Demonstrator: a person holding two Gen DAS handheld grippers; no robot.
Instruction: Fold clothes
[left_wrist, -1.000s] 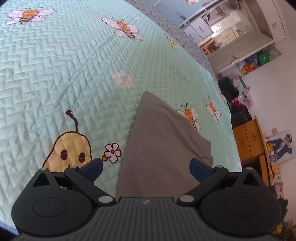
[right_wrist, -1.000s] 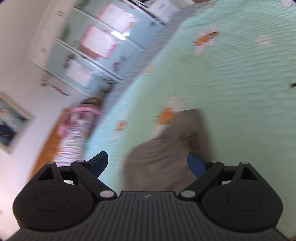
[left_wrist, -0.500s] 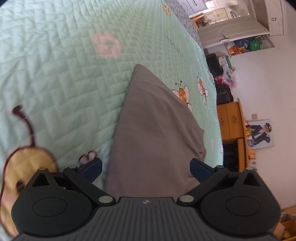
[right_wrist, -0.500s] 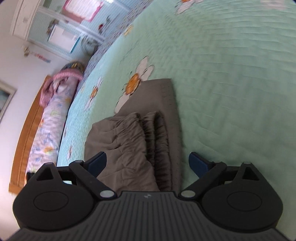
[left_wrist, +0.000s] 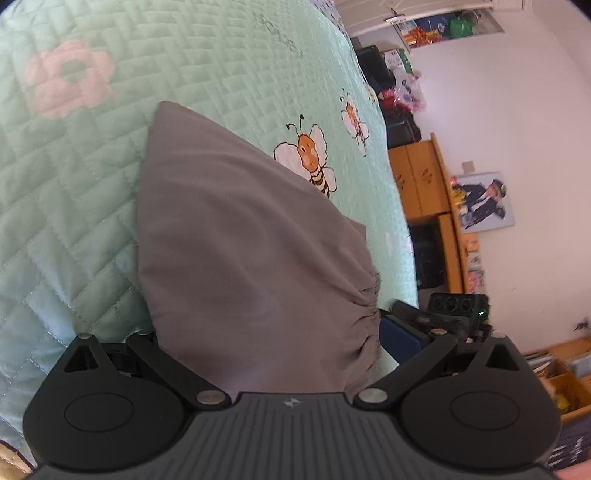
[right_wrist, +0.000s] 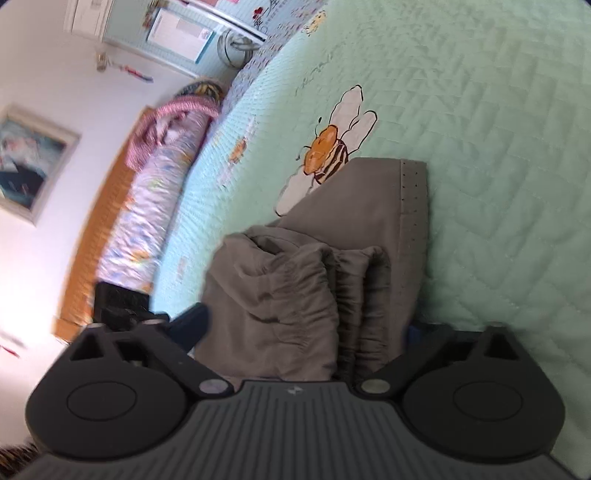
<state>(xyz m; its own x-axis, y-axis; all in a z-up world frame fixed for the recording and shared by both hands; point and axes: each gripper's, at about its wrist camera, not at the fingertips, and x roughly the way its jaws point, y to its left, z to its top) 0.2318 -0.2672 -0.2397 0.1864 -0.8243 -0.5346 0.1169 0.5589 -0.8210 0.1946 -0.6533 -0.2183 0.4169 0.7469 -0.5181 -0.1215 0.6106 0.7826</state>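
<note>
A folded grey garment (left_wrist: 236, 251) lies on a mint quilted bedspread (left_wrist: 221, 55) printed with bees. My left gripper (left_wrist: 273, 332) is open and straddles the garment's near end; cloth hides its left finger, and its blue right pad (left_wrist: 400, 336) shows beside the gathered elastic edge. In the right wrist view the same garment (right_wrist: 295, 280) shows stacked waistband folds. My right gripper (right_wrist: 303, 325) is open around that end, its left pad (right_wrist: 194, 323) beside the cloth and its right finger mostly hidden against the bedspread (right_wrist: 498, 110). Each view shows the other gripper at the opposite side.
Past the bed's edge stand a wooden cabinet (left_wrist: 421, 181), a wall poster (left_wrist: 484, 199) and piled bags (left_wrist: 402, 88). In the right wrist view a rolled patterned quilt (right_wrist: 155, 184) lies along a wooden headboard (right_wrist: 92, 240), with a framed picture (right_wrist: 29, 162) above.
Both grippers have dropped closer to the garment and now straddle its two ends. Their jaws stay as wide as before. The garment lies where it was.
</note>
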